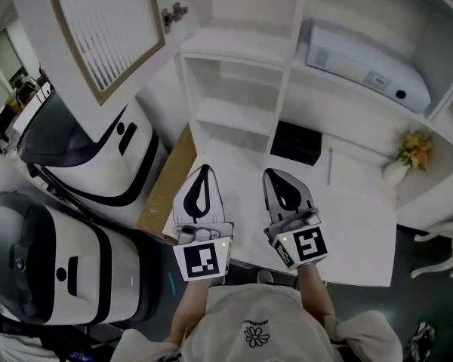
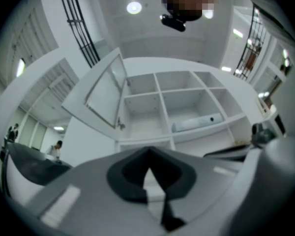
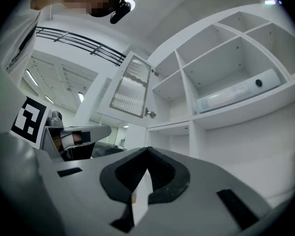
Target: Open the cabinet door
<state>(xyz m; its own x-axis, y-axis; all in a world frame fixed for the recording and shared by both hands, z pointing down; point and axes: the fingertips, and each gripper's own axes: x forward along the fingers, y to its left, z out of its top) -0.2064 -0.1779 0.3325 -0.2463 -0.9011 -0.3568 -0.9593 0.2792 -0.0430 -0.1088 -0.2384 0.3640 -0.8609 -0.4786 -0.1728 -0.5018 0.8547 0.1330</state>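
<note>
Cabinet door (image 1: 98,32): swung open, upper left (ribbed pane, wood frame). White shelves (image 1: 238,51): long white box (image 1: 362,70), black box (image 1: 296,142), vase of yellow flowers (image 1: 396,173). Left gripper (image 1: 204,173), right gripper (image 1: 278,176): side by side over the white surface (image 1: 362,232), fingers together.

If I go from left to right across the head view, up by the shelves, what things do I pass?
White cabinet door with a wood-edged ribbed glass panel, swung open → flat black box on the white counter → yellow flowers in a white vase.
</note>
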